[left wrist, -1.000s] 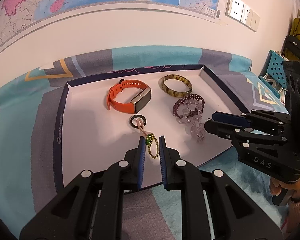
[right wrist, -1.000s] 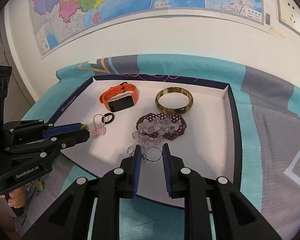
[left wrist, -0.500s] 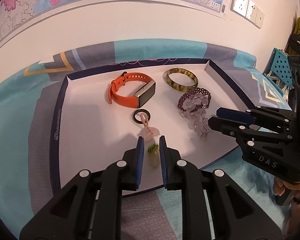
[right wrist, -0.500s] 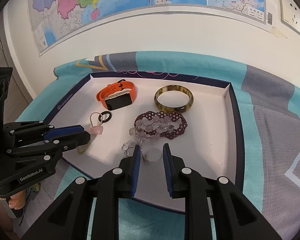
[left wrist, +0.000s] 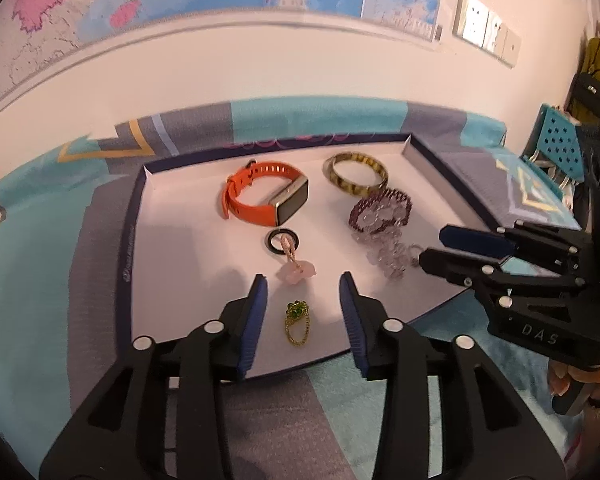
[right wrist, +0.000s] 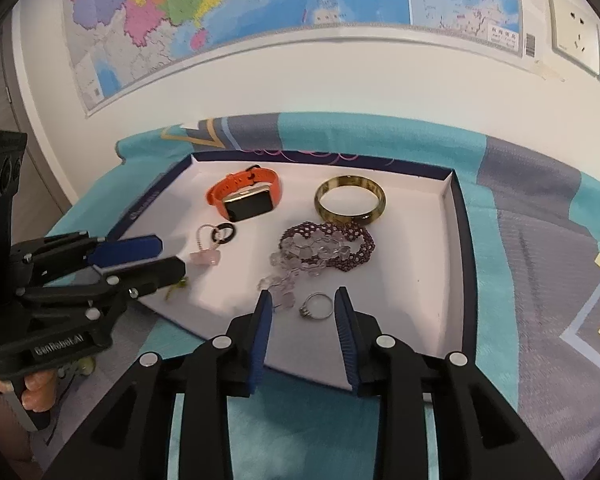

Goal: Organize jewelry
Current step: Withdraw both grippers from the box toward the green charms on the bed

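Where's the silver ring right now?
Right wrist view: the silver ring lies on the tray, near its front edge, beside the clear bead strand.

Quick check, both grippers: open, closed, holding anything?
Left gripper: opening, green-stone ring lies free between its jaws.
Right gripper: opening, silver ring lies free between them.

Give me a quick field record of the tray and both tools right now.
tray: shallow white box lid on a teal-grey cloth
back row: orange smartwatch, amber bangle
middle: black ring with pink charm, purple and clear beaded bracelets
left tool: jaws opening, green-stone gold ring lying free on the tray between them
right tool: jaws opening, silver ring lying free on the tray between them
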{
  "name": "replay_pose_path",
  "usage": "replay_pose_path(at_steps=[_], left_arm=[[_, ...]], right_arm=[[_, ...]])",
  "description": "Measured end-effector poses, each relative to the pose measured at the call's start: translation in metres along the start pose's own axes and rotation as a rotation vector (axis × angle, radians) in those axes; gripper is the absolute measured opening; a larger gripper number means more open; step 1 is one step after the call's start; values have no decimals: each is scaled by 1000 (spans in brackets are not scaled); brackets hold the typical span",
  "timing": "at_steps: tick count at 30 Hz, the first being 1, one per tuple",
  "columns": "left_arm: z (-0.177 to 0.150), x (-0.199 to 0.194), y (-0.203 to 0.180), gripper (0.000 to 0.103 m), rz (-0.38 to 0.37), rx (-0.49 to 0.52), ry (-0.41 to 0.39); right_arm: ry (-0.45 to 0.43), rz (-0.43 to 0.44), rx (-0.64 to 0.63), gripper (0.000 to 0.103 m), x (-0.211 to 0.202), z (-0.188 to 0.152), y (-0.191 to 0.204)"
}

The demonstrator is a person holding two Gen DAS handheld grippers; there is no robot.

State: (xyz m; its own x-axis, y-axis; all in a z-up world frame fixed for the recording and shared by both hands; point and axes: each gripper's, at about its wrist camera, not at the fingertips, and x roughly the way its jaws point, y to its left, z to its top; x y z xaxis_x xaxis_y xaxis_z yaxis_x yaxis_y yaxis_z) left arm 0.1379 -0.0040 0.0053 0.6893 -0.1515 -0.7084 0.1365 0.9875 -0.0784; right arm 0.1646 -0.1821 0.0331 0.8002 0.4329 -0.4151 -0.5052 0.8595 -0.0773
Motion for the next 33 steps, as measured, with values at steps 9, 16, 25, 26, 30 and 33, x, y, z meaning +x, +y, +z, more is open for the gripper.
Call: replay_pose_path(at_steps=[9,16,25,26,30,33], left_arm=[[-15,-70,23,46,-20,-8,-130],[-51,-81,39,46,-5,-16,-72],[-87,-79,36,46,5,-9,-8],[-90,-79,35,46,7,-9,-3],[-98,-78,34,45,22,-4,16],[-102,-77,36,45,20,-11,28]], right_arm=[[-25,107,-83,40,-38,-24,34],[52,210,-150,40,-39,-60,74],[111,291,-217,40,-46,-92,111],[113,294,-217,40,-47,-93,113],[118,311,-214,40,-49,-97,119],[119,324,-210,40,-49,-98,122]])
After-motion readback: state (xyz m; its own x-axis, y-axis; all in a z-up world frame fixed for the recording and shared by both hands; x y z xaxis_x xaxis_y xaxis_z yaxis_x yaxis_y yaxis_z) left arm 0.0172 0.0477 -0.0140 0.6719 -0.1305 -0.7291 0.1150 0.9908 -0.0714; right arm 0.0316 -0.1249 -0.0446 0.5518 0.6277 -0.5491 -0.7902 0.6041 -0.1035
